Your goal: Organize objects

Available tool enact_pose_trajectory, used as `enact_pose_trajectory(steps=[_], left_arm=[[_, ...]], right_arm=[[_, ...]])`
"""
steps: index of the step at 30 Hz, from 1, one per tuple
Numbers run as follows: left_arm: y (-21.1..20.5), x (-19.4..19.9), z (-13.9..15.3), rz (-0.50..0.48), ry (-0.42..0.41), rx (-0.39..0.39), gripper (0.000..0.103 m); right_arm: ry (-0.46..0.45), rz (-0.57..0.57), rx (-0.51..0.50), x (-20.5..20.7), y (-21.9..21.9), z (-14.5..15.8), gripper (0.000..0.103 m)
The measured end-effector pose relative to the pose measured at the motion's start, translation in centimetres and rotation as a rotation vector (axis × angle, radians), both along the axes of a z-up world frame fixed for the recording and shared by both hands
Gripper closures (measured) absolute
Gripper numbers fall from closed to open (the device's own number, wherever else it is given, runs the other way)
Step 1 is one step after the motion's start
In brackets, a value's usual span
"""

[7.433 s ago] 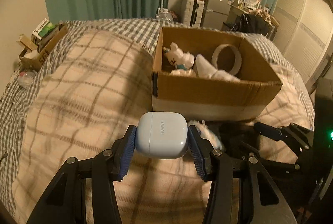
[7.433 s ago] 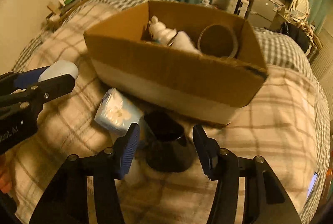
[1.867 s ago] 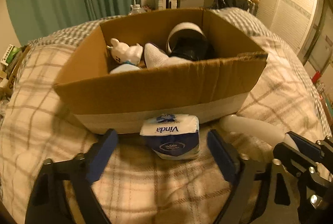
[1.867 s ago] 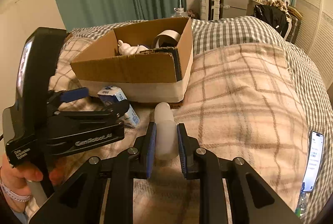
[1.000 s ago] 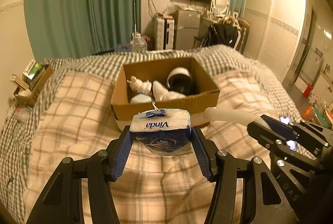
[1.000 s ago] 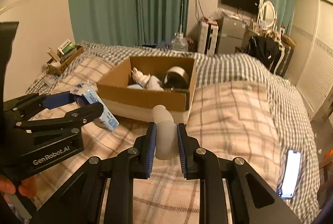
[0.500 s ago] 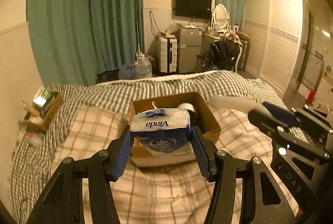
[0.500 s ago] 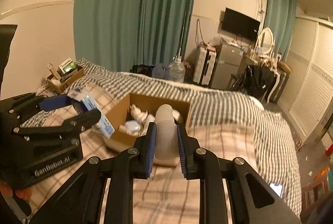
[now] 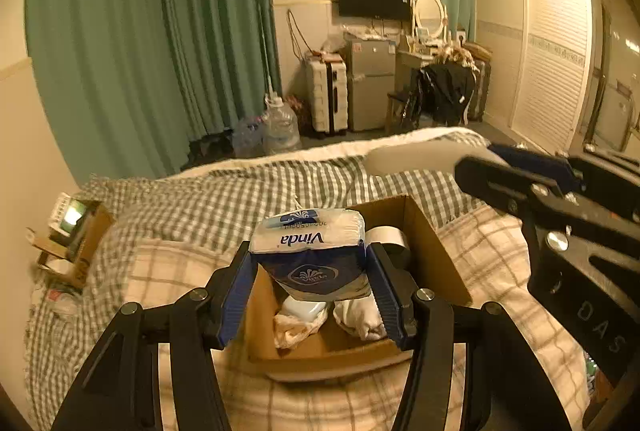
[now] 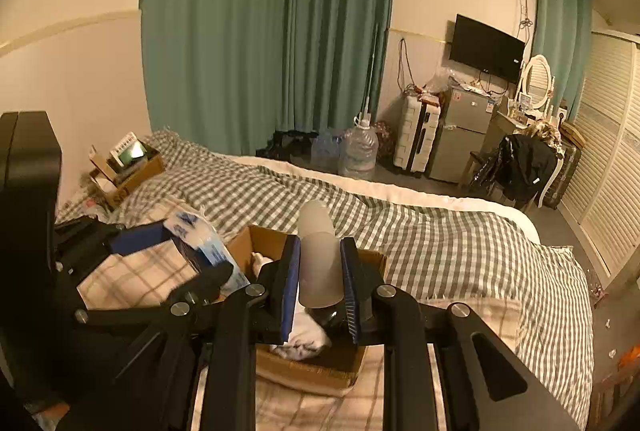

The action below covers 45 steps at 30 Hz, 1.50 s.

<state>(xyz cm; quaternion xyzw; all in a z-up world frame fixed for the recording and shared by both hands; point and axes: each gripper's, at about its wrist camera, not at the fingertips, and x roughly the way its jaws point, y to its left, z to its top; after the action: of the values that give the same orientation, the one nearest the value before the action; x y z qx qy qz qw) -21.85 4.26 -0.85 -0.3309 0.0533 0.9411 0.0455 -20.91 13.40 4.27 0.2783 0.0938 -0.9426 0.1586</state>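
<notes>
Tissues first: my left claw [image 9: 312, 285] is clamped on the Vinda tissue pack [image 9: 310, 253], blue pads pressing both its sides, and it hangs above the cardboard box [image 9: 432, 259], which sits on the bed [image 9: 180, 215] at about 6 o'clock below the camera. My right claw [image 10: 319, 281] grips a pale frosted bottle [image 10: 318, 255] between its pads, the rounded end pointing forward to 12 o'clock; it too is poised over the box, toward the box's 3 o'clock side as the left view shows it.

Inside the box I can make out a roll of tape [image 9: 386, 237] near the far wall, a light-coloured case [image 9: 304, 309] and some crumpled white items [image 9: 360, 319] toward the near side.

I judge this to be the carry-and-drop step: both things are lifted and positioned over the box, neither is in it yet. The next move calls for lowering each claw toward a free patch of the box floor, then opening the pads so the pack and the bottle settle inside without bouncing off the rim or the things already there.
</notes>
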Motion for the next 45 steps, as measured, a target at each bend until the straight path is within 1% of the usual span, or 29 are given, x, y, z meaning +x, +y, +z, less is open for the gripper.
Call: enact_pose_trajectory(steps=[6,11,14,17,21,22,23,24,25,26,27,29,31,33,34,35,36,37,39,42,45], left_arm=[[0.3,-3.8,-3.4,0.001,-0.064,0.006,0.046],[0.4,-6.1,-6.1,0.0,-0.116,0.003,0.046],[0.3,-6.7,-7.4,-0.006,-0.13,-0.002,0.046],[0.0,-7.2,-8.7,-0.012,-0.146,0.003,0.046],[-0.1,-7.3,-9.3,-0.02,-0.168,0.022,0.044],[-0.1,-7.3,-9.3,-0.023,-0.167,0.024,0.044],[-0.2,-7.2,-9.2,-0.026,-0.163,0.024,0.044],[-0.2,-7.1,-8.9,-0.028,-0.154,0.021,0.042],[-0.1,-6.9,-8.7,-0.031,-0.148,0.016,0.042],[0.1,-6.8,-8.4,-0.03,-0.145,0.008,0.039],[0.2,-6.6,-7.9,-0.027,-0.139,-0.002,0.031],[0.2,-6.1,-6.9,-0.016,-0.115,-0.007,0.025],[0.2,-5.2,-5.2,-0.016,-0.083,0.0,0.02],[0.2,-4.2,-3.3,-0.006,-0.049,-0.005,0.007],[0.1,-3.7,-2.6,0.006,-0.03,-0.011,0.004],[0.0,-3.2,-1.7,0.02,-0.005,-0.018,0.001],[-0.1,-2.3,-0.6,0.035,0.024,-0.022,0.0],[-0.1,-1.8,0.3,0.04,0.042,-0.021,0.0],[-0.1,-0.5,1.9,0.043,0.062,-0.013,0.0],[-0.3,1.4,4.0,0.046,0.092,0.004,0.0],[-0.6,3.2,5.9,0.045,0.131,0.013,0.0]], right_arm=[[-0.059,0.008,0.029,-4.7,-0.3,-3.3,0.084],[-0.126,0.013,0.035,-7.7,-0.3,-7.3,0.084],[-0.166,0.014,0.021,-8.7,0.1,-9.5,0.084],[-0.203,0.027,-0.008,-9.2,0.5,-11.1,0.083],[-0.217,0.028,-0.032,-9.5,1.3,-11.7,0.081],[-0.213,0.023,-0.037,-9.3,1.5,-11.6,0.08],[-0.208,0.015,-0.046,-9.2,1.8,-11.3,0.075],[-0.205,0.008,-0.053,-9.2,1.9,-10.8,0.061],[-0.196,-0.001,-0.062,-8.9,2.1,-10.3,0.054],[-0.174,-0.016,-0.069,-8.5,2.3,-9.5,0.046],[-0.161,-0.025,-0.07,-8.1,2.4,-8.7,0.045],[-0.134,-0.043,-0.07,-7.4,2.9,-7.1,0.044],[-0.109,-0.068,-0.067,-6.7,3.3,-5.5,0.039],[-0.081,-0.098,-0.07,-5.6,4.0,-3.9,0.032],[-0.07,-0.113,-0.078,-5.1,4.4,-2.9,0.03],[-0.062,-0.128,-0.089,-4.5,4.8,-1.9,0.026],[-0.054,-0.14,-0.1,-3.8,5.2,-1.0,0.022],[-0.044,-0.149,-0.108,-3.3,5.5,-0.2,0.02],[-0.013,-0.168,-0.122,-1.7,6.2,1.6,0.013],[0.03,-0.189,-0.135,0.4,6.7,4.2,0.009],[0.066,-0.206,-0.13,2.8,6.7,6.2,0.008]])
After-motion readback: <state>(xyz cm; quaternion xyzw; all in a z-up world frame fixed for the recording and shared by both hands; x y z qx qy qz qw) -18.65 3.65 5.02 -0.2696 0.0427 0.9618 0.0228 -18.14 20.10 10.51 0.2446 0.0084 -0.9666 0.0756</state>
